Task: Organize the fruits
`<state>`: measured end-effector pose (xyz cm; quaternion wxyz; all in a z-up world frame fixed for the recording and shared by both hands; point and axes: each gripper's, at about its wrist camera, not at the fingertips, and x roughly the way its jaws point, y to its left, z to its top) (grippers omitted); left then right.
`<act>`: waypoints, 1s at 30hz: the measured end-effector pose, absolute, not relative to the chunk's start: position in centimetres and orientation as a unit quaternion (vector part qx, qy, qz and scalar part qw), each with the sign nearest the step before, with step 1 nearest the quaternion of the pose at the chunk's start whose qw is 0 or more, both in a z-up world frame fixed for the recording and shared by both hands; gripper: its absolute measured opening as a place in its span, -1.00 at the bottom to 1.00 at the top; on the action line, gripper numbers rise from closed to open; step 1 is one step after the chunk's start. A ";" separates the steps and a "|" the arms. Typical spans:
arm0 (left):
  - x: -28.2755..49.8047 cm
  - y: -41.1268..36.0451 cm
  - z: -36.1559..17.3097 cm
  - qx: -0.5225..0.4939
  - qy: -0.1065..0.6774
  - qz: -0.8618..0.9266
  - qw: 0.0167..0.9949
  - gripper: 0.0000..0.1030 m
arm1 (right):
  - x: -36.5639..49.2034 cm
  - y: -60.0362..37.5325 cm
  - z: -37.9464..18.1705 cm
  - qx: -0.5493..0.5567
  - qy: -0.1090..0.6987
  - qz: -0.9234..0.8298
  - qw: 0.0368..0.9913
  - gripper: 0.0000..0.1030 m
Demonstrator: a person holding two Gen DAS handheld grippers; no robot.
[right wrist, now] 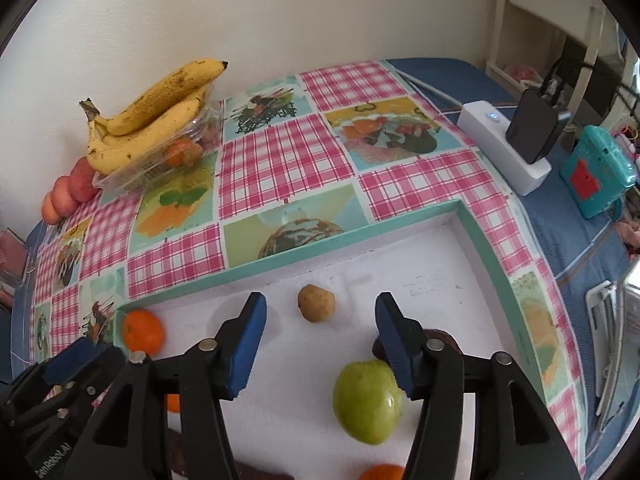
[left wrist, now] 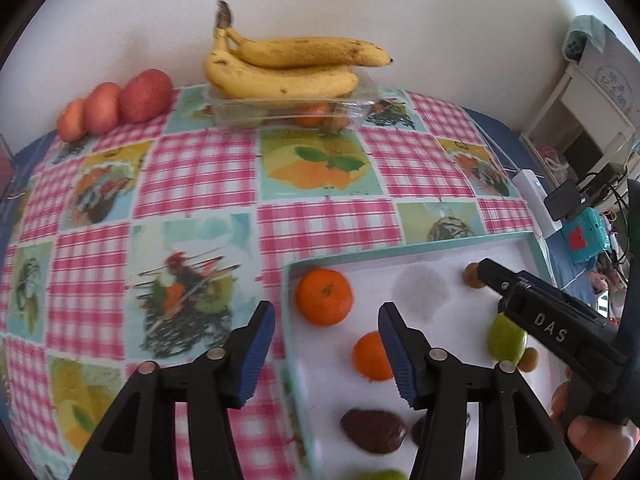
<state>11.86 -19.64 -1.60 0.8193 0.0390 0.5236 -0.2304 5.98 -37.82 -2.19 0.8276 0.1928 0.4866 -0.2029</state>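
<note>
**Both grippers wide over the fruit tray, nothing held**

Hard to see: contents of the clear plastic box (left wrist: 290, 110) under the bananas (left wrist: 288, 66) are blurred through the wall – one orange fruit shows, the rest can't be told. In left wrist view the near mandarin (left wrist: 370, 356) is part hidden behind the left gripper's (left wrist: 326, 354) right finger, and a green fruit at the bottom edge is cut off. A second dark fruit sits mostly behind that same finger. In right wrist view another dark fruit (right wrist: 440, 338) is largely covered by the right gripper's (right wrist: 320, 344) finger, and an orange one is cropped at the bottom.

Containers: teal-rimmed tray (right wrist: 486, 248) w/ white floor holds a mandarin (left wrist: 324, 297) near its far left corner, a small brown fruit (right wrist: 316, 303) towards the back, a green apple (right wrist: 368, 400), a dark brown fruit (left wrist: 374, 430). Three red apples (left wrist: 116, 104) lie in a row on the checked tablecloth (left wrist: 200, 168) by the wall, left of the plastic box, well apart from the tray.

Grippers: left one spread wide, empty, straddling the tray's left rim. Right one also wide, empty, over the tray w/ the green apple just below its right finger
</note>
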 end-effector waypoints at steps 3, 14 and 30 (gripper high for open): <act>11.6 -17.6 -1.3 0.025 0.533 -0.193 0.824 0.31 | 5.3 -37.4 -1.3 0.195 0.481 -0.202 0.830 0.29; 9.0 -9.8 -0.9 0.010 0.525 -0.078 0.847 0.97 | 2.4 -32.9 1.0 0.147 0.473 -0.191 0.848 0.64; 3.9 -5.1 -1.3 0.034 0.525 -0.052 0.849 1.00 | -2.5 -25.4 0.1 0.126 0.481 -0.139 0.856 0.87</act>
